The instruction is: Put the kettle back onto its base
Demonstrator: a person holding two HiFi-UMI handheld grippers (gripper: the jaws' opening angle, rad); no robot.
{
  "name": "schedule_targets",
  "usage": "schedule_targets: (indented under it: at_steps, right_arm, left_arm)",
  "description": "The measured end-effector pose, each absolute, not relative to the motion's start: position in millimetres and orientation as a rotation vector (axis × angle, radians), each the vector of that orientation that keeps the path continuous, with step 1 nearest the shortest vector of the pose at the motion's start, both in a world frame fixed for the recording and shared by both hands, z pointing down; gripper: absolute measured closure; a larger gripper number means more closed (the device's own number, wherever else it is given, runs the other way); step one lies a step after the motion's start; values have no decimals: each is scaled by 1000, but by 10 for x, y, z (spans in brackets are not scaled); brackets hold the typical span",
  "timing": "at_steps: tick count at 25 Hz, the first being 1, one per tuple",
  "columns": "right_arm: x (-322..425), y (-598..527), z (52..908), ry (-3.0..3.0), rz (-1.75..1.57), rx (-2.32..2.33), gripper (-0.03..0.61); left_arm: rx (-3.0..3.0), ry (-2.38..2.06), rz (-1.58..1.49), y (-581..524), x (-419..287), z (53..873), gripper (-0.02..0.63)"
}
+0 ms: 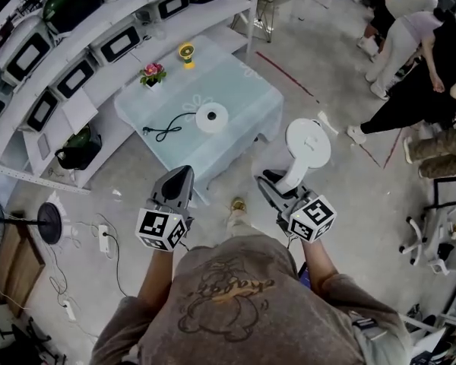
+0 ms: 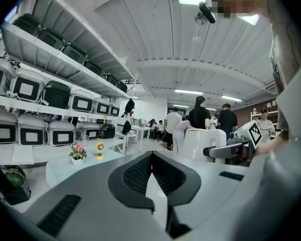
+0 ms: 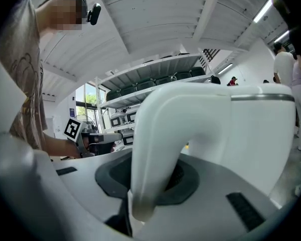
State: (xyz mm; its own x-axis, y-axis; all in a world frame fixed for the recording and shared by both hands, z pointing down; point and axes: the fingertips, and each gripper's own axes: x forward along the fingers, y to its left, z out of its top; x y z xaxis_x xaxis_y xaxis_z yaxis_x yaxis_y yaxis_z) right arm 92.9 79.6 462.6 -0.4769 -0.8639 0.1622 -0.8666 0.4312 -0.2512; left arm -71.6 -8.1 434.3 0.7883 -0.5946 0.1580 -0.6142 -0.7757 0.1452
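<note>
A white kettle [image 1: 308, 144] hangs above the floor to the right of the table, and my right gripper [image 1: 277, 181] is shut on its handle [image 3: 155, 149]. In the right gripper view the kettle's body [image 3: 236, 134] fills the frame. The round white base [image 1: 212, 117] with its black cord lies on the pale blue table [image 1: 243, 90], ahead and to the left of the kettle. My left gripper [image 1: 181, 177] hovers just short of the table's near edge, shut with nothing in it; its jaws meet at the tips [image 2: 149, 157]. The kettle [image 2: 203, 143] shows to its right.
A small flower pot [image 1: 153, 74] and a yellow mini fan [image 1: 186, 53] stand at the table's far side. Shelves of appliances [image 1: 76, 44] run along the left. People [image 1: 410, 67] stand at the upper right. A floor fan [image 1: 49, 220] and cables lie at left.
</note>
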Motion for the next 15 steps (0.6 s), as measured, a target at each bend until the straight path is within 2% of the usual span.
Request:
schedule_targets:
  at_steps: [8, 15]
  right_arm:
    - [1223, 150, 4562, -2711, 481, 1446, 485]
    - [1200, -241, 4586, -2744, 483, 1342, 485]
  left_arm:
    - [2741, -1054, 150, -601, -390, 4282, 591]
    - [2700, -1104, 163, -875, -326, 4246, 591]
